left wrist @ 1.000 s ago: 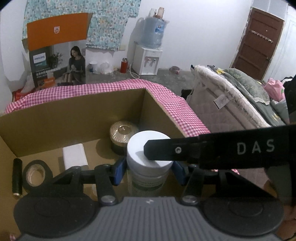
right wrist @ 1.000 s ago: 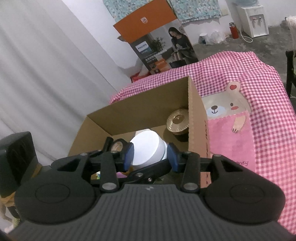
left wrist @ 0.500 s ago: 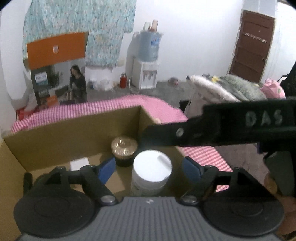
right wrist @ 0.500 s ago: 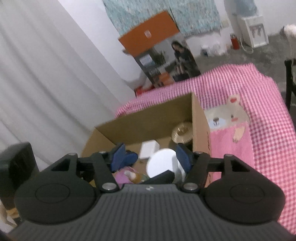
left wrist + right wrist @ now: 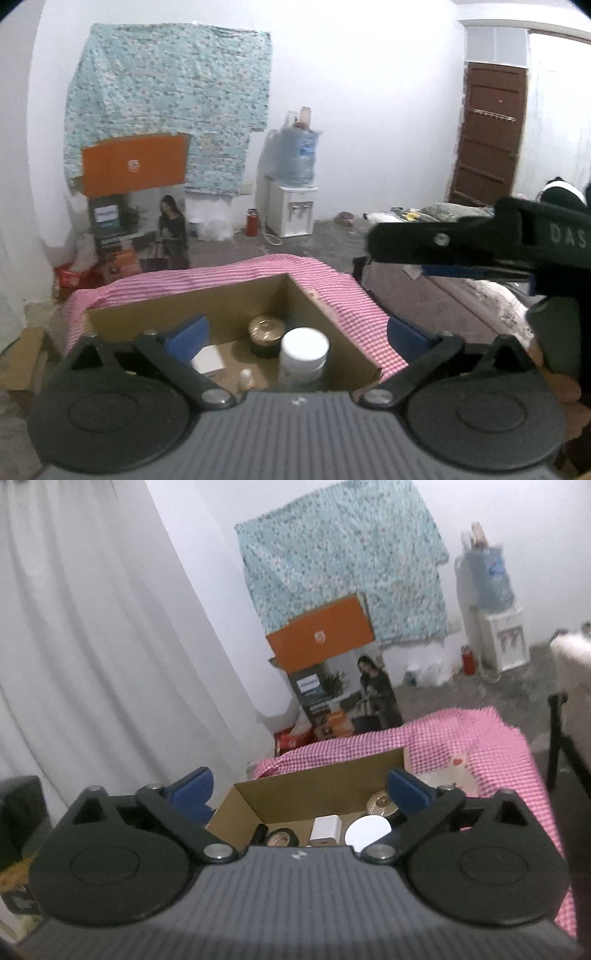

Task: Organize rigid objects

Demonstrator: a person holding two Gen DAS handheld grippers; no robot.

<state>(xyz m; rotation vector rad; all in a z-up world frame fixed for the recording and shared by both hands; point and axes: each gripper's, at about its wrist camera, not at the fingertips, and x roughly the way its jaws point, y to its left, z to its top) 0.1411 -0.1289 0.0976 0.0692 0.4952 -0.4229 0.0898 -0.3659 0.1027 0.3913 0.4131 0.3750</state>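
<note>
I see both my left gripper (image 5: 295, 334) and right gripper (image 5: 299, 788) empty, jaws just spread wide, above the white jar (image 5: 303, 355) standing in the cardboard box (image 5: 343, 341).

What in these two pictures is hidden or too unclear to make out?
- Left view: the near part of the cardboard box, hidden by the left gripper.
- Left view: the white jar label, blurred.
- Right view: the jar's body and the tape roll's lower edge, cut off by the right gripper.

In the cardboard box (image 5: 280, 797) on the checked cloth (image 5: 495, 738), a white jar (image 5: 369, 830) stands before a ribbed tin (image 5: 382, 802).
</note>
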